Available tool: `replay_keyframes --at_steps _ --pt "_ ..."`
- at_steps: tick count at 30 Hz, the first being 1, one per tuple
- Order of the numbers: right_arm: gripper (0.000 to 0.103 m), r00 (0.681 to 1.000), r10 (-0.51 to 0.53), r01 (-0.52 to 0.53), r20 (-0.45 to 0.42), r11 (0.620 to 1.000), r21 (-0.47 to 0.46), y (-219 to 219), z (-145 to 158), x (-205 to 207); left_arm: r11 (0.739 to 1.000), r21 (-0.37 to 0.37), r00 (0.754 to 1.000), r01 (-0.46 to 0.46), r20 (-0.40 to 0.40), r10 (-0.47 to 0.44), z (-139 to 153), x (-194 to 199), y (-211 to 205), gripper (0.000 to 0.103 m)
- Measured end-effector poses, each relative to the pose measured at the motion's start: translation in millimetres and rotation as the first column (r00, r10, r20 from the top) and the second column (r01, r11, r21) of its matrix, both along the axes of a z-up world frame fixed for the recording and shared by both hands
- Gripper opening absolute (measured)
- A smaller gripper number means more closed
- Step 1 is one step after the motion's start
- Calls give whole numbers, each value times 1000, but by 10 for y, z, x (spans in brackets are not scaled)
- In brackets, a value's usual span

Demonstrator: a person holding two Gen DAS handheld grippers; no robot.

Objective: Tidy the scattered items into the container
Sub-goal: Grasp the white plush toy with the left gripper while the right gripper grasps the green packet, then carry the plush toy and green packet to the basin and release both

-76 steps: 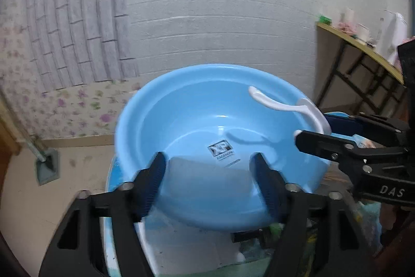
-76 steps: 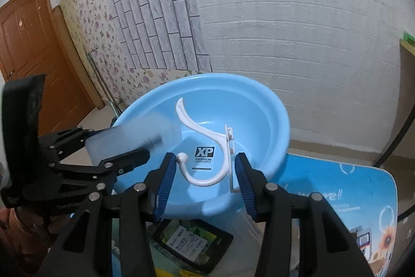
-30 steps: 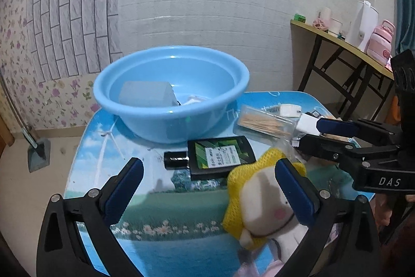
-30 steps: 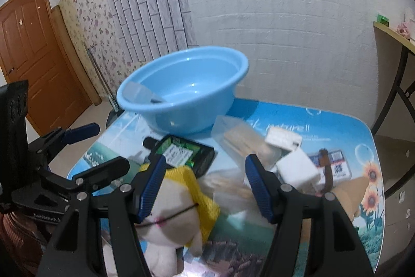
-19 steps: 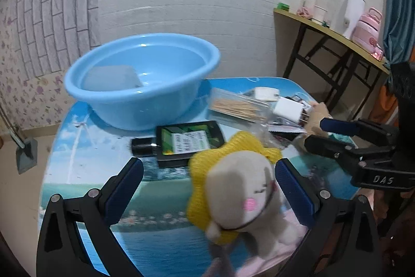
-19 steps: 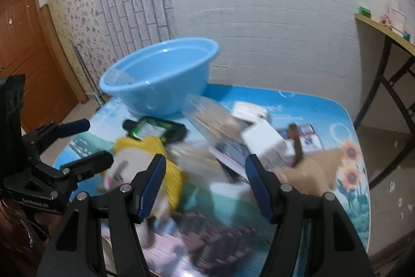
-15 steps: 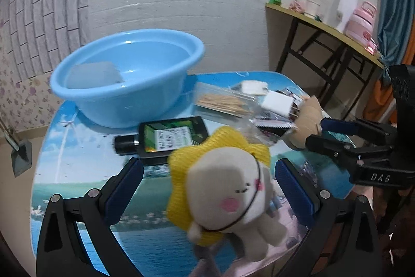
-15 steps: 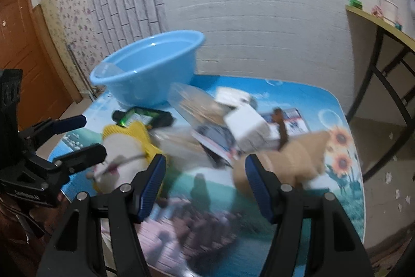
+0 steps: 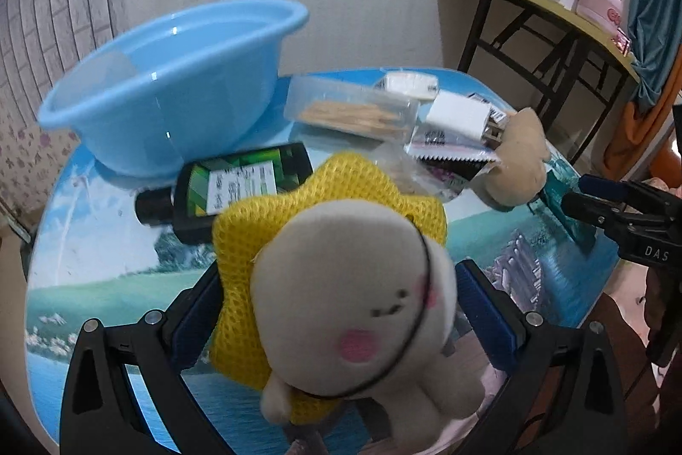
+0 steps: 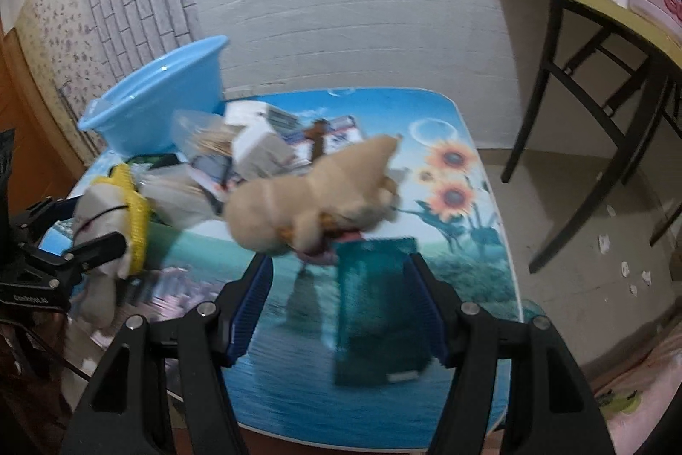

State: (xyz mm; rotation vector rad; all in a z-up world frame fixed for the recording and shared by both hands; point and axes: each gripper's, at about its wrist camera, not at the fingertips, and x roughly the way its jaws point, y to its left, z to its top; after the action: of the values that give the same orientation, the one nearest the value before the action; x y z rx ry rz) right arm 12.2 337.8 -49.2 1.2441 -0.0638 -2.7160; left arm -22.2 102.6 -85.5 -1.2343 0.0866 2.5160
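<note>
A cream plush in a yellow knit collar fills the left wrist view and lies between the fingers of my open left gripper; I cannot tell if the pads touch it. My right gripper is open low over a teal packet that lies flat between its fingers, close to the right one. Just beyond it lies a tan plush. The blue basin stands at the table's far left. A black bottle with a green label lies in front of the basin.
A clear box of toothpicks, a white charger block and some packets are heaped mid-table. The picture-printed table ends close to both grippers. A side table with a kettle stands at the right wall.
Both grippers left the basin and came down towards the table. The left one closed in around the cream plush. The right one swung right to the tan plush and the teal packet.
</note>
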Motion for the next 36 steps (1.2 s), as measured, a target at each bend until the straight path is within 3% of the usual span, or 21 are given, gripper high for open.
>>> replay_keyframes --at_steps 12,13,14,15,20,30,36 --pt "63 1000 -17 16 19 1000 25 97 -178 14 1000 6 1000 -11 27 11 -82 1 29 102" --pt "60 1000 -19 19 14 999 33 96 -181 16 1000 -1 1000 -14 16 14 -71 13 34 98" --pt "47 1000 -19 19 11 999 41 94 -180 19 1000 -11 1000 -11 4 11 -58 26 44 94" --pt "46 1000 -13 13 9 999 44 90 -172 20 1000 -12 1000 -3 0 3 -47 31 50 83" --pt "45 1000 8 -9 15 1000 27 51 -152 48 1000 -30 1000 9 -16 -9 2 70 76 79" --pt "44 997 61 -61 -37 998 9 -126 107 169 999 35 996 -18 -82 20 316 145 -141 78" --pt "44 988 134 -136 -82 991 -10 -383 313 187 998 27 991 -63 -116 66 482 146 -323 78"
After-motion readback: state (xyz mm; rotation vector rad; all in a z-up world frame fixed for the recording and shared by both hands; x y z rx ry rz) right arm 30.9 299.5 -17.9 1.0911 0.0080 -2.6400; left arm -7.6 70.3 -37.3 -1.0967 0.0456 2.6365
